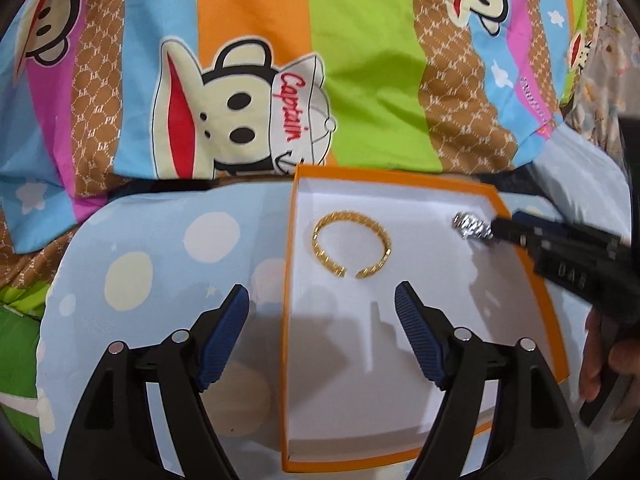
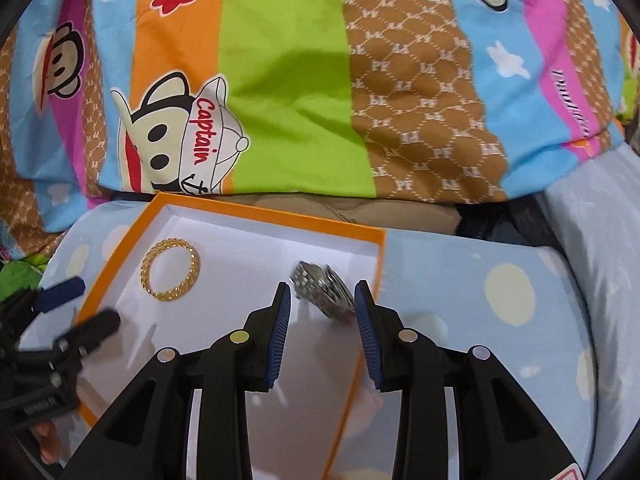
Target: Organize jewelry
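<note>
**Here, two grippers hover over an open jewelry box**

Up close, the right gripper (image 2: 322,300) holds its blue pads partly apart with a silver link watch band (image 2: 320,292) between them. The band seems pinched, its links bunched and tilted at the fingertips just above the white floor of the box, though the right wrist view does not show clearly whether both pads press on it. From the left wrist view the same band (image 1: 472,226) sits at the tip of the right gripper (image 1: 494,229), near the far right corner of the box.

The left gripper (image 1: 322,300) is spread wide and holds nothing. Its fingers straddle the left wall of the orange-rimmed box (image 1: 286,280), one pad outside over the bedding, one inside.

Straight ahead of the left gripper, near it, lies a gold open bangle (image 1: 351,246), flat on the box floor, its gap turned back toward the gripper. The left gripper is clearly the nearer tool to the bangle; the right is well apart from it, across the box.

My guess is that the silver band is being set down in the box, and that any move on the bangle would fall to the left gripper, reaching forward.

The box rests on a pale blue spotted cushion (image 1: 160,248), with a bright striped cartoon quilt (image 1: 360,80) behind.
</note>
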`<state>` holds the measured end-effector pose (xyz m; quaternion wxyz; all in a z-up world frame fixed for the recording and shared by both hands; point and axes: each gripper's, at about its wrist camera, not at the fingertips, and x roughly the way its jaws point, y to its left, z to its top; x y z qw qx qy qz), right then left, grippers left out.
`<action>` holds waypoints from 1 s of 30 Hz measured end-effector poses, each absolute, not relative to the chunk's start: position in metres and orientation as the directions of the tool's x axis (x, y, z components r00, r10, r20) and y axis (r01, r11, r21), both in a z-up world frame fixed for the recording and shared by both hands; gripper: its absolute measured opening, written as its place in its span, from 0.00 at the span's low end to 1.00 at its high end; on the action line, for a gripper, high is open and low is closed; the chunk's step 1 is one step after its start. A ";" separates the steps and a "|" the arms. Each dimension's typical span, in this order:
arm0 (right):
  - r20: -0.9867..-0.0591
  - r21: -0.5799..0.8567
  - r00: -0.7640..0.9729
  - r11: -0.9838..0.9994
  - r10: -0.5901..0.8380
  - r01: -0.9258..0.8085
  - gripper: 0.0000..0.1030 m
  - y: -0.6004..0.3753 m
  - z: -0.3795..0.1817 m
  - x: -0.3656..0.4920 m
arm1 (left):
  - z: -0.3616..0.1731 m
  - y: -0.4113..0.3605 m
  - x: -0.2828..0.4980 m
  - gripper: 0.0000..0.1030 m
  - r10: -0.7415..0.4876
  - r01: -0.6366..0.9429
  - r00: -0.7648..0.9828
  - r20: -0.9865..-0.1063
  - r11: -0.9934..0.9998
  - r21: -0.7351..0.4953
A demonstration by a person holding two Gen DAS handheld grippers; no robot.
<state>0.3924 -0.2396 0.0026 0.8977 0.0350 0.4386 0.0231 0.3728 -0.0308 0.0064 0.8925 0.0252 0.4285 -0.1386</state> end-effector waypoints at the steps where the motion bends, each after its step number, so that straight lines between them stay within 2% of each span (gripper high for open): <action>1: -0.790 0.087 0.608 0.996 0.080 -0.019 0.32 -0.238 0.001 0.397 | 0.003 -0.030 0.371 0.71 -0.221 0.270 0.589 -0.777 0.960 -0.068; 4: -0.809 0.066 0.582 0.997 0.083 -0.050 0.32 -0.231 -0.009 0.409 | -0.003 -0.030 0.366 0.71 -0.206 0.274 0.582 -0.787 0.961 -0.049; 6: -0.817 0.064 0.570 0.996 0.089 -0.063 0.28 -0.229 -0.012 0.412 | -0.006 -0.031 0.365 0.71 -0.196 0.282 0.570 -0.798 0.959 -0.035; 8: -0.817 0.057 0.571 0.996 0.086 -0.069 0.20 -0.229 -0.011 0.411 | -0.010 -0.031 0.363 0.71 -0.198 0.290 0.557 -0.807 0.956 -0.034; 12: -0.822 0.029 0.566 0.997 0.067 -0.075 0.12 -0.229 -0.012 0.409 | -0.021 -0.035 0.358 0.70 -0.202 0.306 0.517 -0.832 0.951 -0.041; 14: -0.813 0.015 0.579 0.997 0.059 -0.081 0.02 -0.227 -0.008 0.405 | -0.021 -0.036 0.354 0.70 -0.192 0.305 0.529 -0.826 0.952 -0.025; 15: -0.806 0.007 0.589 0.996 0.060 -0.091 0.01 -0.224 -0.006 0.402 | -0.020 -0.037 0.352 0.69 -0.192 0.306 0.527 -0.828 0.952 -0.026; 21: -0.821 -0.015 0.558 0.972 0.122 -0.235 0.01 -0.194 -0.009 0.377 | -0.021 -0.038 0.343 0.70 -0.189 0.302 0.533 -0.825 0.953 -0.024; 30: -0.765 0.066 0.635 0.994 0.106 -0.087 0.04 -0.235 0.025 0.353 | -0.022 -0.034 0.332 0.70 -0.192 0.276 0.533 -0.824 0.960 -0.046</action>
